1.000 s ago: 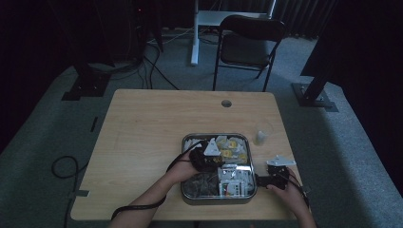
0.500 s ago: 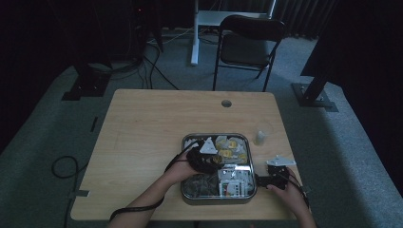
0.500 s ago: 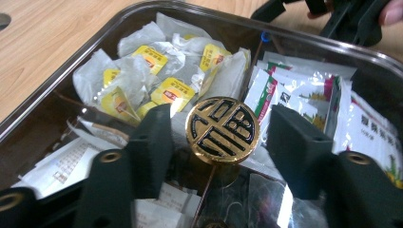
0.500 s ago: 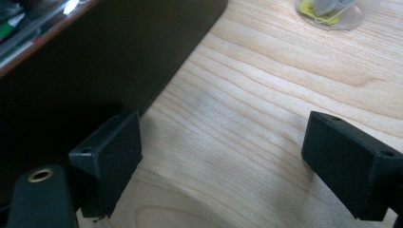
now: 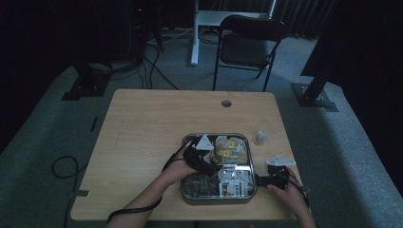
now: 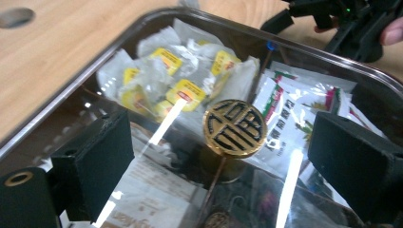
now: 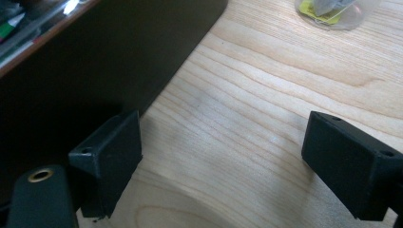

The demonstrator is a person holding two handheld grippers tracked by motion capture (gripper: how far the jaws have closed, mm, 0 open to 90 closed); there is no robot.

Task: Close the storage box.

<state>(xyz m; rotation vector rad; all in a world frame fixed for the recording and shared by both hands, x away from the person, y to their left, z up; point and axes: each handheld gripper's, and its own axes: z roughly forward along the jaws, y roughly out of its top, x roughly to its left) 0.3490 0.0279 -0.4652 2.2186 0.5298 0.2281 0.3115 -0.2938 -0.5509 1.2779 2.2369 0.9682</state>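
- Left gripper point(image 6: 218, 156): jaws just opened wide, pads clear of the gold knob point(image 6: 235, 127) standing between them on the lidded tray point(image 5: 186, 142).
- Tray sits at the table's near edge.
- Right gripper point(image 7: 221, 166): wide, empty, beside the tray's right wall.

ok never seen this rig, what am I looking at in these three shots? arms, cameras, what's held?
No robot: a person holds hand-held tongs in each hand. The high view looks down on the table; the other two pictures come from cameras riding on each tool. A metal tray holds yellow tea bags and white sachets. The left tongs hang over the tray's lid knob; their jaws have just been opening and stand either side of it, not pressing. The right tongs sit open over bare wood beside the tray. A small cup stands nearby.
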